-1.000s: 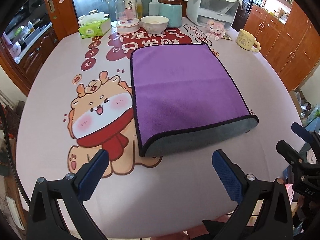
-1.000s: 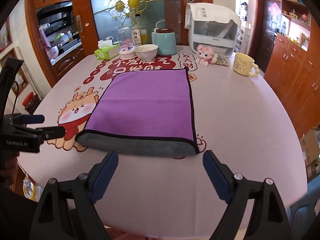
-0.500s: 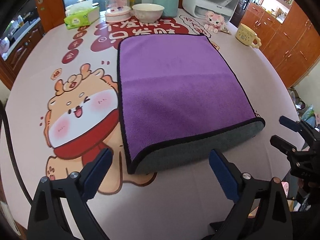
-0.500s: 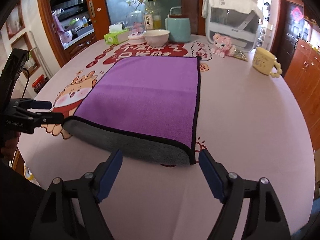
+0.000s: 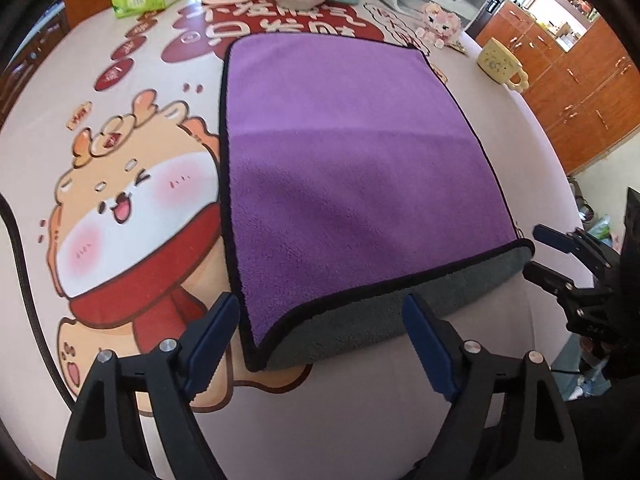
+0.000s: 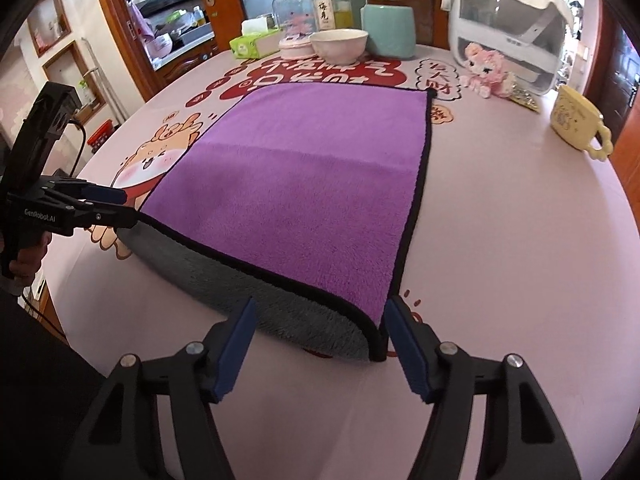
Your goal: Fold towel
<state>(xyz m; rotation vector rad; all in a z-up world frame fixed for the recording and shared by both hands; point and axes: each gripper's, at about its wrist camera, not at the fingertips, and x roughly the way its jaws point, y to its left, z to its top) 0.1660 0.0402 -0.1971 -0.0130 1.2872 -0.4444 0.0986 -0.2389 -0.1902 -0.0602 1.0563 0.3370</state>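
Note:
A purple towel with a black hem and grey underside lies folded once on the pink table; it also shows in the right wrist view. Its grey folded edge faces me. My left gripper is open, its fingers on either side of the near left corner of the fold. My right gripper is open, its fingers on either side of the near right corner. Each gripper shows in the other's view, the right one and the left one, both at the fold's ends.
At the table's far side stand a white bowl, a teal kettle, a tissue box, a glass dome, a white appliance and a pink plush toy. A yellow mug sits at the far right.
Both grippers have moved forward and down to the towel's near folded edge, from well short of it to straddling its two near corners. The towel has not moved.

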